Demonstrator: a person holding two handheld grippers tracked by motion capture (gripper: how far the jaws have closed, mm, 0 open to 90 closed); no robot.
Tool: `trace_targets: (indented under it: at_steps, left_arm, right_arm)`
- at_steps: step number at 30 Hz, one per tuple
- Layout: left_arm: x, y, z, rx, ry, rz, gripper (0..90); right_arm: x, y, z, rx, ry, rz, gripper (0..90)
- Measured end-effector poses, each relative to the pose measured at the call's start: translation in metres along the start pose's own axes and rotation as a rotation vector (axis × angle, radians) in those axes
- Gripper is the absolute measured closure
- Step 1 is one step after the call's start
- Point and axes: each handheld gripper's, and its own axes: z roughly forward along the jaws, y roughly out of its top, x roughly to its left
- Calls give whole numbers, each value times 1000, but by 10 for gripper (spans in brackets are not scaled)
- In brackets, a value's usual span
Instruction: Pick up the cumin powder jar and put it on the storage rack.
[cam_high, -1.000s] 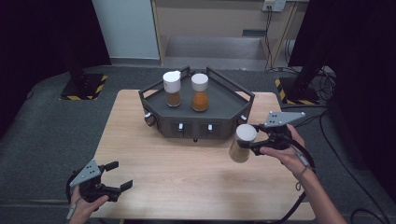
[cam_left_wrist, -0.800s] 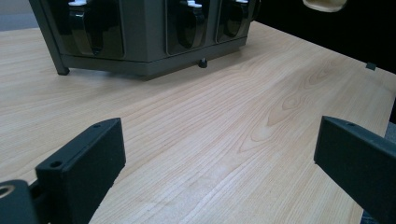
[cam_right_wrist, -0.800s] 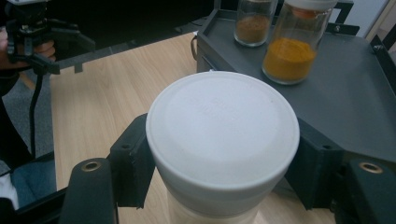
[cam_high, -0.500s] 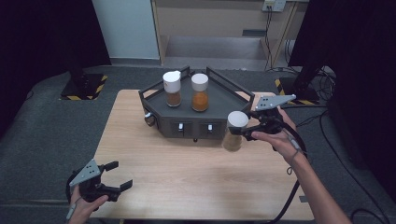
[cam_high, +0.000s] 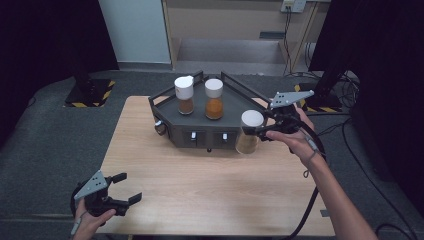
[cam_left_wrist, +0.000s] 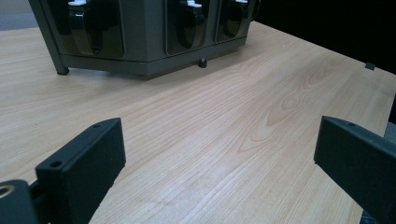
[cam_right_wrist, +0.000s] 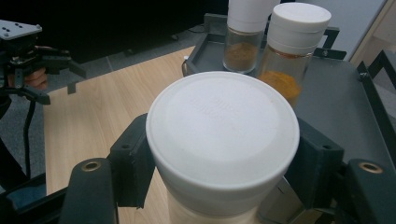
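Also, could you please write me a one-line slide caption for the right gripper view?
Right hand-held gripper clamps a white-capped spice jar in front of two jars on the dark rack.

Jar (cam_right_wrist: 223, 140): base cut off by right gripper view's bottom edge. Rack (cam_left_wrist: 140, 37): top cropped in left gripper view. Lid lettering unreadable.

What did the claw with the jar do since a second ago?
The right claw, shut on the white-capped jar, carried it up off the table and in toward the dark rack, near its right front corner. The left claw stayed open and in place, and the two spice jars on the rack did not move.
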Motion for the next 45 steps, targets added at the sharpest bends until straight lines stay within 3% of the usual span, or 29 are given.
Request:
trace_targets:
  at_steps: [10, 24, 32, 45]
  left_arm:
    - [0, 0, 0, -1, 0, -1, 8]
    - [0, 0, -1, 0, 1, -2, 8]
    - [0, 0, -1, 1, 2, -2, 8]
    - [0, 0, -1, 2, 4, -4, 8]
  right_arm:
    - [-5, 14, -1, -6, -41, 17, 341]
    - [-18, 32, 1, -33, -137, 70, 340]
    - [-21, 42, 3, -37, -213, 76, 341]
    - [-32, 54, 12, -37, -275, 95, 341]
